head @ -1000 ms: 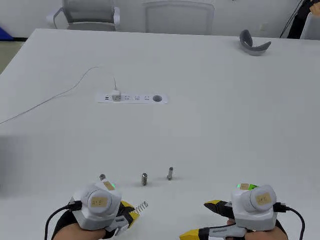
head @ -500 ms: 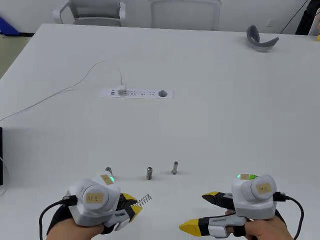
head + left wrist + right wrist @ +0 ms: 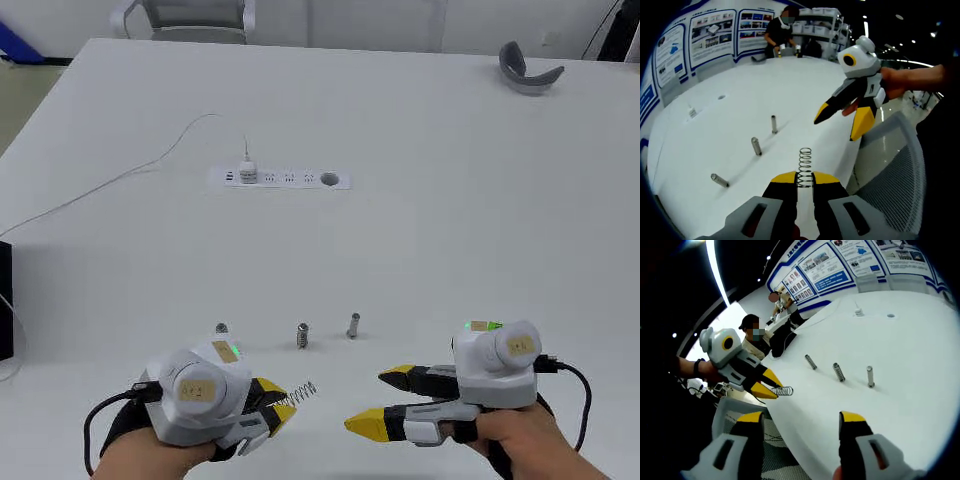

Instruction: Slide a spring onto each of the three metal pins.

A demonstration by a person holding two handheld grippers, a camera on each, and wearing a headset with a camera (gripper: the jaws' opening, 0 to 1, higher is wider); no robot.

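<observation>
My left gripper [image 3: 805,176] pinches the near end of a small coiled steel spring [image 3: 804,162], held over the near part of the white workbench [image 3: 430,200]. My right gripper [image 3: 372,400] hovers to its right, yellow-tipped jaws spread wide with nothing between them. Just beyond both, three short upright metal pins [image 3: 302,335] stand in a row from left to right. In the right gripper view the left two look ribbed and the right pin [image 3: 870,376] smooth.
</observation>
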